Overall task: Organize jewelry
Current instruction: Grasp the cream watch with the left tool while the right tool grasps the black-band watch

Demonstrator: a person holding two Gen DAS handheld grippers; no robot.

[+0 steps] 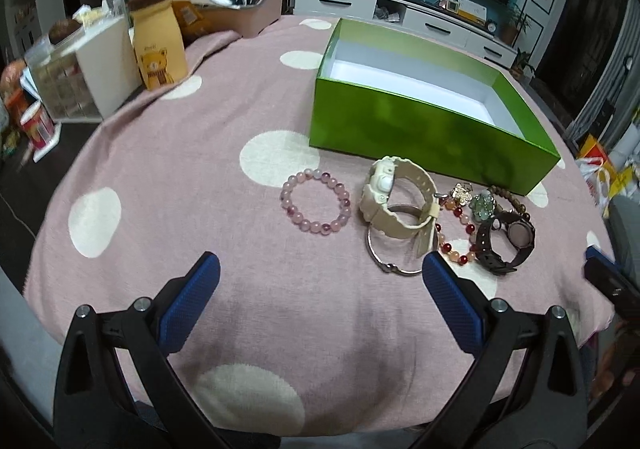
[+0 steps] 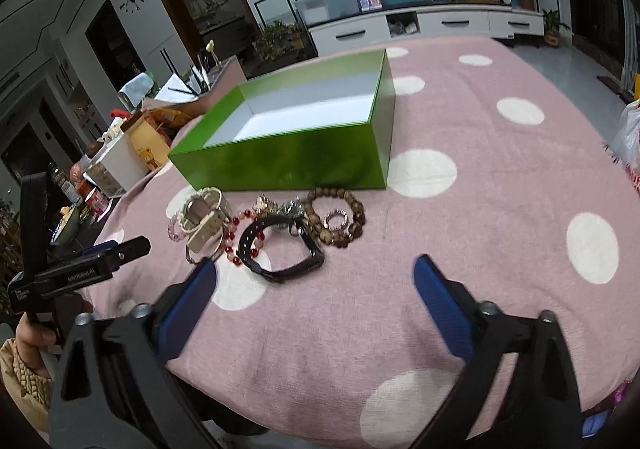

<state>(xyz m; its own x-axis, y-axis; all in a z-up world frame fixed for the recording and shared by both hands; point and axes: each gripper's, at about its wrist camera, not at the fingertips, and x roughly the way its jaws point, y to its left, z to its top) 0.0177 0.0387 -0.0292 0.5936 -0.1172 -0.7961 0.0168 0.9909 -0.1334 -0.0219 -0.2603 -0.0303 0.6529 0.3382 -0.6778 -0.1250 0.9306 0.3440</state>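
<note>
An open green box point(image 1: 400, 125) with a white inside stands empty on the pink dotted cloth; it also shows in the right wrist view point(image 2: 288, 157). In front of it lie a pink bead bracelet point(image 1: 316, 207), a cream watch point(image 1: 396, 205), a silver bangle point(image 1: 384, 261), a red bead bracelet point(image 1: 454, 247), a green charm point(image 1: 482, 205) and a dark watch point(image 1: 506, 241). The right wrist view shows the dark watch point(image 2: 280, 249), a brown bead bracelet point(image 2: 336, 217) and the cream watch point(image 2: 204, 217). My left gripper point(image 1: 320, 269) is open, above the cloth, short of the jewelry. My right gripper point(image 2: 316, 269) is open, just short of the dark watch.
A yellow bear bottle point(image 1: 158, 41), a white storage box point(image 1: 84, 69) and a tray of papers point(image 1: 240, 5) stand at the table's far left. The pink dotted cloth point(image 2: 500, 209) stretches to the right of the box. A white TV cabinet point(image 2: 420, 25) stands behind.
</note>
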